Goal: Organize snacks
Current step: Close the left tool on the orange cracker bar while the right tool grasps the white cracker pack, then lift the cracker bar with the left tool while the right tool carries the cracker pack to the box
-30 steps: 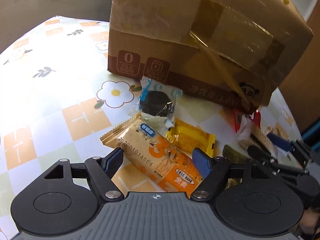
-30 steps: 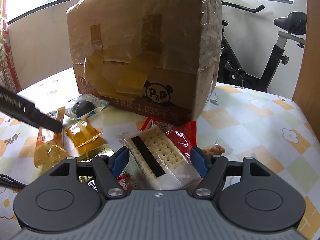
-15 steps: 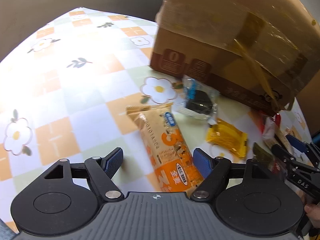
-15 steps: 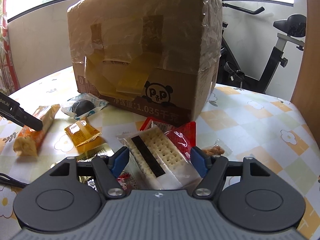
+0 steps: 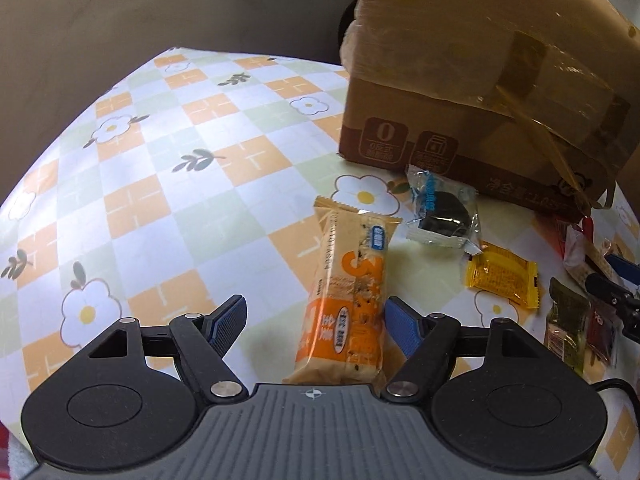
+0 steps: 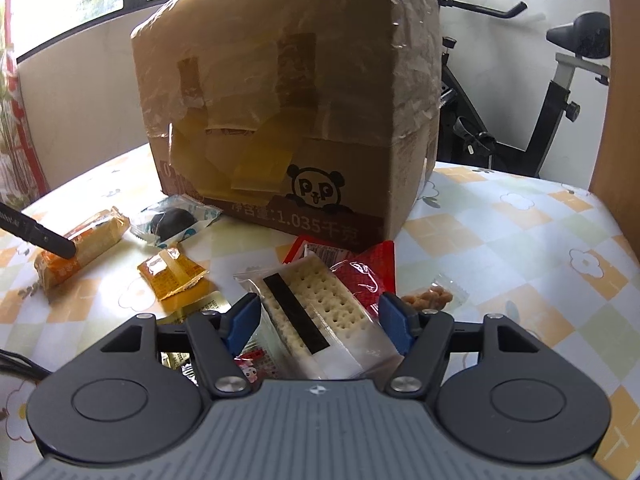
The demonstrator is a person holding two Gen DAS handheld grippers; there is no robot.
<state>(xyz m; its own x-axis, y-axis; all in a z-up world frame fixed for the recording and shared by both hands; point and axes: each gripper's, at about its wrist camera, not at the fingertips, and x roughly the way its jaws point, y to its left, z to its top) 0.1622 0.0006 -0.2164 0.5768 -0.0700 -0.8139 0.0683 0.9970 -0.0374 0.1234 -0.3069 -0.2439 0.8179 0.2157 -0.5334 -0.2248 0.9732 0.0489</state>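
Your left gripper (image 5: pixel 314 322) is open round the orange snack bar (image 5: pixel 347 302) on the table (image 5: pixel 168 184) – right pad touching, left apart. Right gripper (image 6: pixel 320 318), jaws just closing, straddles the cracker pack (image 6: pixel 310 310) – grip unclear.

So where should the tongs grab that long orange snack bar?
Grab the orange snack bar across its narrow middle, coming from above. It lies flat on the table, pointing lengthwise away from the left tongs, so one pad fits on each long side. Avoid the crimped, flimsy ends.
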